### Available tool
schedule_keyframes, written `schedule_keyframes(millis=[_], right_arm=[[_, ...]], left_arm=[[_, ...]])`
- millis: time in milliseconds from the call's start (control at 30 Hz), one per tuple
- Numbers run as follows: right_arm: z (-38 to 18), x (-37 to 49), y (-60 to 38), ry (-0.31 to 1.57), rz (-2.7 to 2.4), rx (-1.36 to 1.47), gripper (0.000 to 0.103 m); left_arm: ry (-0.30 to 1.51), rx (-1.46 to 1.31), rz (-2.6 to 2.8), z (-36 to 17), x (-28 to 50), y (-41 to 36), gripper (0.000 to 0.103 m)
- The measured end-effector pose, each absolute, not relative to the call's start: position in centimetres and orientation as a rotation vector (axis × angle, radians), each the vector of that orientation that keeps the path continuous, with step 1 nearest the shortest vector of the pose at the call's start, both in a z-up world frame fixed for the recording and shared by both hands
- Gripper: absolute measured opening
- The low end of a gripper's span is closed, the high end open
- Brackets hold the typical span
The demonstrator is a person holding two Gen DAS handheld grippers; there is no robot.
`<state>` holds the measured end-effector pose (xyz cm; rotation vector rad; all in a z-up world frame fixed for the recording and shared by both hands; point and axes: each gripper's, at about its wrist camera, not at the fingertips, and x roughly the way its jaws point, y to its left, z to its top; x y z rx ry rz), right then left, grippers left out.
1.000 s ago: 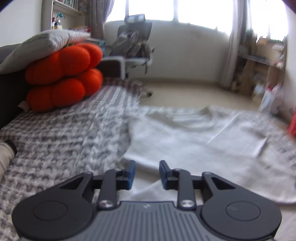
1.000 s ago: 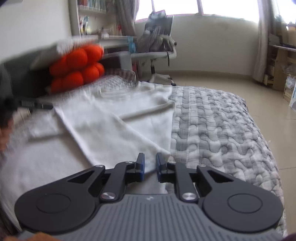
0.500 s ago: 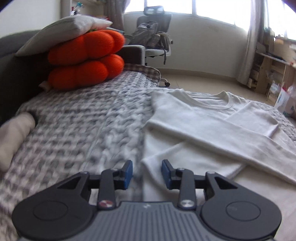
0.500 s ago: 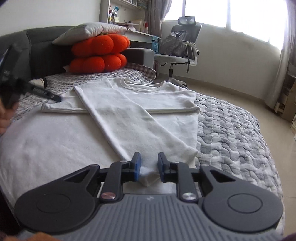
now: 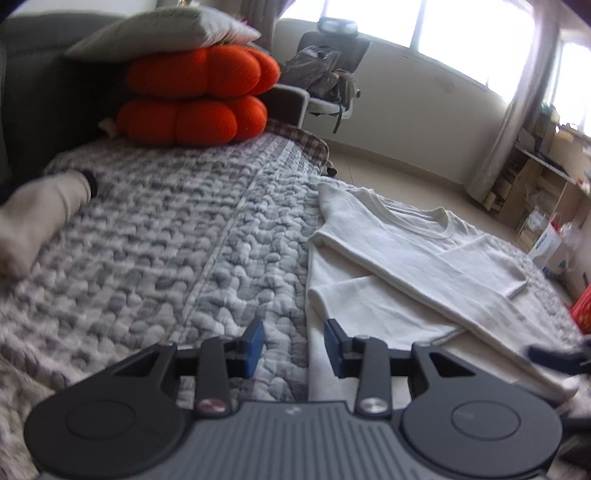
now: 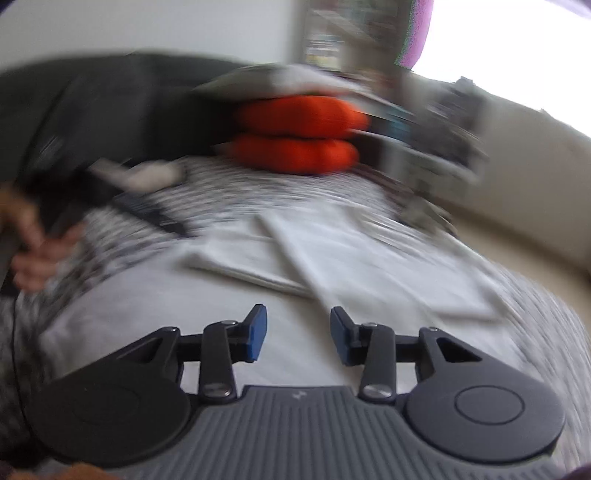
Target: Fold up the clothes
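Note:
A white long-sleeved shirt lies flat on the grey quilted bed, both sleeves folded across its chest. My left gripper is open and empty, just above the shirt's left side edge. My right gripper is open and empty over the shirt's lower body; that view is blurred by motion. The right gripper's tip shows at the right edge of the left wrist view. The left gripper and the hand holding it show at the left of the right wrist view.
Two orange cushions under a grey pillow sit at the head of the bed against a dark sofa back. A beige roll lies at the left. An office chair and shelves stand beyond.
Both grippers have opened wider. The left has moved left to the shirt's side edge. The right has swung left from the sleeve end to the shirt's lower body.

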<state>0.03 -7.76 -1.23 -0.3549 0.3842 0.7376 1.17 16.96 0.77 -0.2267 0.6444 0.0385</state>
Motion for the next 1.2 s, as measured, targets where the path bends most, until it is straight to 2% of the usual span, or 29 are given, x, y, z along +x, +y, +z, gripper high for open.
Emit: schedule_keyframes(millis=[133,300,333,367,733,933,1067,1200], right_arm=[[-2.2,0.5,-1.7,0.352,0.823,-0.493,0.042],[-2.4,1.6,1.2,0.337,0.810,-0.559,0.041],[-2.4,2.0,1.4,0.358,0.820,-0.554,0.024],[-2.4,2.1,1.4,0.383,0.842,-0.535,0.013],[-1.6,0.3,-2.1,0.407,0.933,-0.403,0.013],[-0.1,-0.3,-3.6,0.330,1.000,-0.313,0.013],[-0.4,-0.4,-4.2,0.362,1.013,-0.345,0.015],[-0.6,-0.5,-5.0,0.391,1.025,-0.365,0.022]], left_arm=[[0.658,-0.255,0.049,0.6,0.6,17.9,0.040],[0.654,-0.273,0.056,0.7,0.0,19.1,0.040],[0.656,-0.275,0.057,0.6,0.1,19.3,0.040],[0.660,-0.279,0.056,0.5,0.1,19.3,0.040],[0.642,-0.284,0.049,0.9,-0.3,18.8,0.040],[0.635,-0.259,0.056,1.2,-0.1,18.5,0.040],[0.638,-0.244,0.056,1.2,0.1,18.1,0.042],[0.619,-0.209,0.050,1.4,-0.1,17.5,0.043]])
